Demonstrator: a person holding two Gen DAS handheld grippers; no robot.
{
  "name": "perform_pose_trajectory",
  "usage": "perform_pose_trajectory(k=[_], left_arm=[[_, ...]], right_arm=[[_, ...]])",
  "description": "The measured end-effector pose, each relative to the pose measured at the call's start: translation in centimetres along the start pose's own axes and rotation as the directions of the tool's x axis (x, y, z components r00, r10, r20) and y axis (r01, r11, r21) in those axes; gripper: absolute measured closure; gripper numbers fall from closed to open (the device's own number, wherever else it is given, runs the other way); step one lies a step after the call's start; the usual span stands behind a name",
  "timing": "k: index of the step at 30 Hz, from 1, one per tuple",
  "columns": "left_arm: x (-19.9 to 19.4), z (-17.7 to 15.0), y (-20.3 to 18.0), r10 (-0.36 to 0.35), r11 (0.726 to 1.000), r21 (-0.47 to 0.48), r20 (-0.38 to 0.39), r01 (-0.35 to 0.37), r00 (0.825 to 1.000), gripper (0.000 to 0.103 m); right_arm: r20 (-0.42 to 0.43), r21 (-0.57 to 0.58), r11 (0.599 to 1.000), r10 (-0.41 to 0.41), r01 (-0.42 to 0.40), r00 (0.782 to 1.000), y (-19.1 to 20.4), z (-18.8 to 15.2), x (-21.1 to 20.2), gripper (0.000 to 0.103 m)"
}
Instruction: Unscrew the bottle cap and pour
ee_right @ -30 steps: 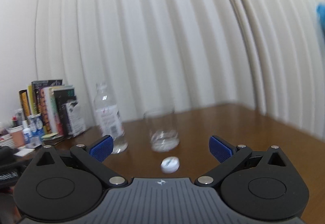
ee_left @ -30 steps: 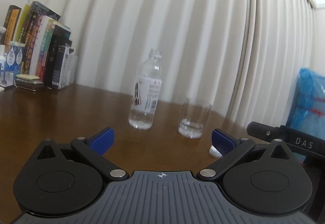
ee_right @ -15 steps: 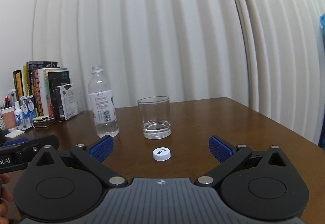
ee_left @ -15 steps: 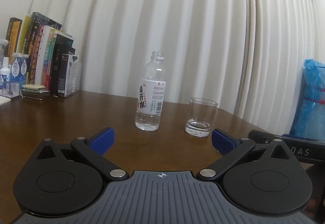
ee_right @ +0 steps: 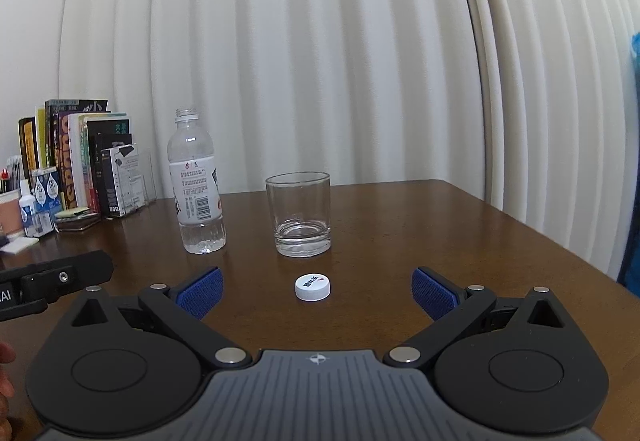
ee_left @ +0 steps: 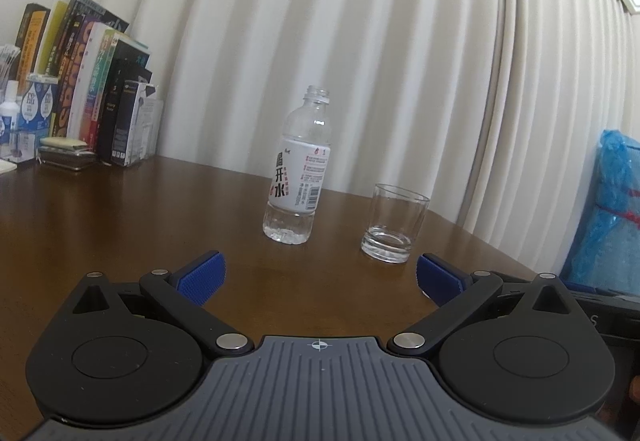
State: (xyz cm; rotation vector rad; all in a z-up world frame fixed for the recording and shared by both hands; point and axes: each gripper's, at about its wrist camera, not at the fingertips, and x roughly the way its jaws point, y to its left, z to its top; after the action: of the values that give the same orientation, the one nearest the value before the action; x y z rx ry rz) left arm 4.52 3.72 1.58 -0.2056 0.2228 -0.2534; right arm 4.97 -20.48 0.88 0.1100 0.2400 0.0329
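Both hand-held grippers [ee_left: 319, 275] [ee_right: 316, 287] gape wide, seemingly empty.

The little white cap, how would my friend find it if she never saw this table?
Start at the brown wooden table in front of the white curtain. Near its middle stand a clear bottle and a glass. Just in front of the glass lies the cap: the only small, flat, white round thing there, with printing on top.

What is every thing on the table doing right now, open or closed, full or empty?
Clear plastic bottle: upright, uncapped, a little water at the bottom.
White round cap: off, lying on the brown wooden table.
Clear drinking glass: upright, a little water at the bottom.
Left hand-held gripper: open, holding nothing.
Right hand-held gripper: open, holding nothing.
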Motion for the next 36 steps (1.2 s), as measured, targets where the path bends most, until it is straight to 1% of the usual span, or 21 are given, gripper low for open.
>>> perform_pose_trajectory(k=[5,12,17,21,27,29,36], left_arm=[[-0.2,-0.1,-0.4,0.000,1.000,0.028,0.010,0.000,1.000,0.000],[-0.1,-0.1,-0.3,0.001,1.000,0.018,0.004,-0.001,1.000,0.000],[-0.2,-0.1,-0.7,-0.004,0.999,0.052,0.013,0.004,1.000,0.000],[-0.5,-0.3,-1.1,0.038,0.997,0.069,0.047,-0.042,0.998,0.000],[-0.5,-0.3,-2.0,0.061,0.989,0.134,0.058,-0.068,0.996,0.000],[-0.4,-0.3,-2.0,0.053,0.989,0.136,0.051,-0.060,0.997,0.000],[-0.5,-0.2,-1.8,0.068,0.991,0.111,0.051,-0.073,0.996,0.000]], right_arm=[[-0.002,0.001,1.000,-0.004,0.004,1.000,0.0,-0.1,0.1,0.000],[-0.004,-0.003,1.000,-0.006,0.006,1.000,0.0,-0.1,0.2,0.000],[-0.005,-0.018,1.000,-0.003,0.003,1.000,0.1,-0.1,0.2,0.000],[-0.006,-0.024,1.000,0.000,0.000,1.000,0.1,-0.1,0.1,0.000],[-0.008,-0.034,0.999,-0.001,0.000,1.000,0.2,-0.2,0.0,0.000],[-0.008,-0.037,0.999,0.000,0.000,1.000,0.3,-0.2,0.0,0.000],[-0.007,-0.043,0.999,0.000,0.000,1.000,0.4,-0.2,0.0,0.000]])
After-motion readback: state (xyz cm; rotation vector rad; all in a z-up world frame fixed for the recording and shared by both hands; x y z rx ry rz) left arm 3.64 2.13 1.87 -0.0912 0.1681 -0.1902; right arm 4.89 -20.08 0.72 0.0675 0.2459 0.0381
